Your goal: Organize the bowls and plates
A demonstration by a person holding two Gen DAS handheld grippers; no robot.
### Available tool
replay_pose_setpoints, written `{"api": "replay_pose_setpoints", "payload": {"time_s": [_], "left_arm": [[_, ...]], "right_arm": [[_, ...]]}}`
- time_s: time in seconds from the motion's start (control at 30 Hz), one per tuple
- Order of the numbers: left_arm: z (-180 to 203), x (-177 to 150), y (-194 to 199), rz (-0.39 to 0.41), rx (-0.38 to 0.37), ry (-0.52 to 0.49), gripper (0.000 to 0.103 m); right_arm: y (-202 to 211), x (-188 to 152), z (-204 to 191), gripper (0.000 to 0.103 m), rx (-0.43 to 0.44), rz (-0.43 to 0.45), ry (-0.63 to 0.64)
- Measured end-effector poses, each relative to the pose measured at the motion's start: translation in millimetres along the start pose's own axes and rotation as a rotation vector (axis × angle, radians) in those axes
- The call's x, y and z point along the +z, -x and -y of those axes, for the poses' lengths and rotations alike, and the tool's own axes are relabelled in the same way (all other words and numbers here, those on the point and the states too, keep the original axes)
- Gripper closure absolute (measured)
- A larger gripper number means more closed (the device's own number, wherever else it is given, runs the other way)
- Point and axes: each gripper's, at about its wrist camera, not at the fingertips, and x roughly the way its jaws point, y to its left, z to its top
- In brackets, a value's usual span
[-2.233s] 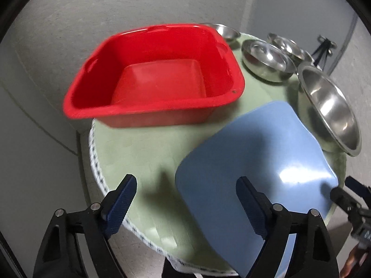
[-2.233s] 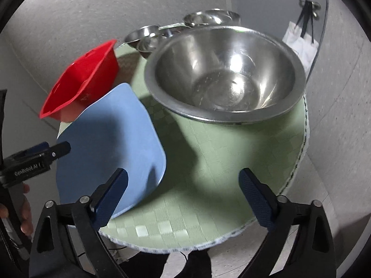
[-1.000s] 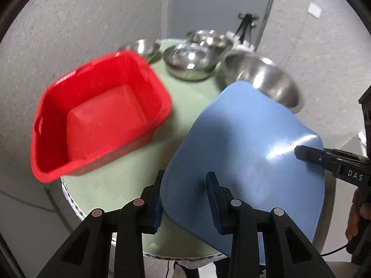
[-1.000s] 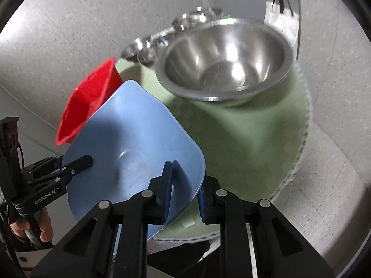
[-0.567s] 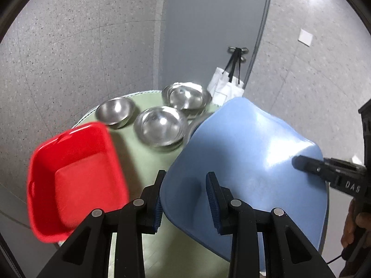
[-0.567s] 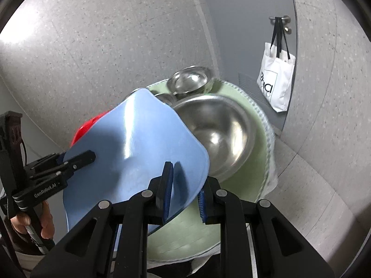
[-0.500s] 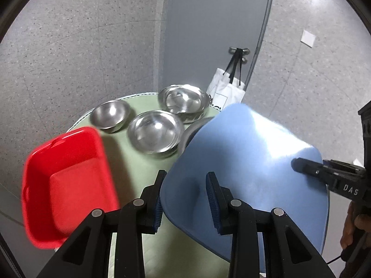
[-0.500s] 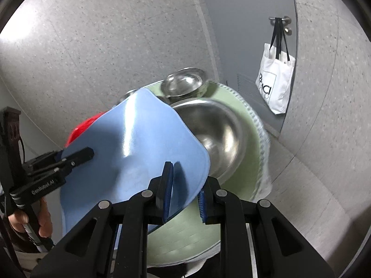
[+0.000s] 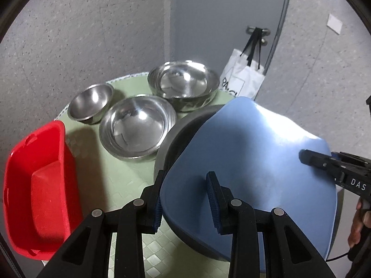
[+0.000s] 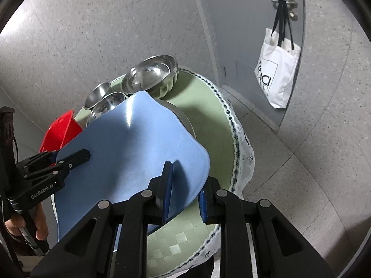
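Left gripper (image 9: 185, 199): closed on the near edge of the blue plate (image 9: 250, 166), one pad on top, the other under the rim
Right gripper (image 10: 183, 192): clamped on the plate's opposite edge, one pad above, one beneath; in the left wrist view its finger lies on the plate at 3 o'clock
Blue plate: carried between both grippers, tilted, held above the tabletop (image 9: 120, 185) and covering most of the large steel bowl (image 9: 178, 134)
Large steel bowl: under the plate, only its dark rim shows at 10 o'clock of the plate
Medium steel bowl (image 9: 136, 134): on the tabletop at 11 o'clock of the left gripper, just beside the large bowl
Small steel bowl (image 9: 91, 104): at 10 o'clock of the medium bowl, near the tabletop's edge
Deep steel bowl (image 9: 183, 85): at 12 o'clock, on the far side
Red tub (image 9: 39, 194): at 9 o'clock of the left gripper, at the tabletop's edge
White tote bag (image 10: 278, 74): hangs from a door handle beyond the tabletop, at 1 o'clock
Hands: one (image 10: 27, 227) grips the left gripper's handle, the other (image 9: 357, 231) the right's
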Motion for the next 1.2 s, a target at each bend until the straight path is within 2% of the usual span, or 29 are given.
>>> {"api": "replay_pose_setpoints", "payload": {"time_s": [0.13, 0.3, 0.4, 0.53, 0.57, 0.63, 0.77, 0.8, 0.83, 0.9, 1.1, 1.2], "left_arm": [[4.3, 2.7, -11.4, -0.019, 0.012, 0.009, 0.072], [3.3, 4.4, -13.7, -0.006, 0.007, 0.007, 0.072], [2.4, 3.9, -15.2, -0.002, 0.018, 0.007, 0.068], [1.5, -1.1, -10.3, 0.000, 0.045, -0.001, 0.065], [1.4, -2.3, -9.8, 0.000, 0.050, -0.003, 0.062], [0.3, -4.8, -13.9, -0.016, 0.041, -0.001, 0.052], [-3.9, -8.4, -21.6, -0.046, 0.036, 0.015, 0.051], [-4.4, -8.2, -21.4, -0.043, 0.037, 0.016, 0.048], [-4.2, -7.6, -20.0, -0.037, 0.036, 0.015, 0.044], [-6.2, -6.9, -17.2, -0.023, 0.033, 0.018, 0.028], [-18.8, -9.7, -8.9, 0.006, 0.007, 0.062, 0.021], [-23.2, -10.9, -10.6, -0.005, -0.007, 0.090, 0.016]], "right_arm": [[-12.0, 2.2, 3.8, 0.081, -0.001, -0.021, 0.009], [-19.1, 6.0, 5.3, 0.079, 0.003, -0.029, 0.003], [-24.3, 5.5, 5.2, 0.078, 0.013, -0.042, 0.007], [-29.4, 4.1, 0.5, 0.069, 0.001, -0.056, 0.018], [-29.6, 3.8, -1.2, 0.067, -0.002, -0.056, 0.024], [-30.3, 3.7, -3.6, 0.057, -0.013, -0.055, 0.033], [-31.2, 2.8, -2.7, 0.054, -0.026, -0.056, 0.028], [-30.1, 2.4, -2.0, 0.054, -0.032, -0.053, 0.026], [-28.6, 2.3, -1.2, 0.052, -0.033, -0.051, 0.023], [-24.4, 2.9, 0.1, 0.047, -0.037, -0.043, 0.018], [-6.7, 5.0, 10.3, 0.027, -0.026, -0.001, -0.038], [-13.3, 4.8, 16.6, 0.026, -0.011, -0.020, -0.070]]}}
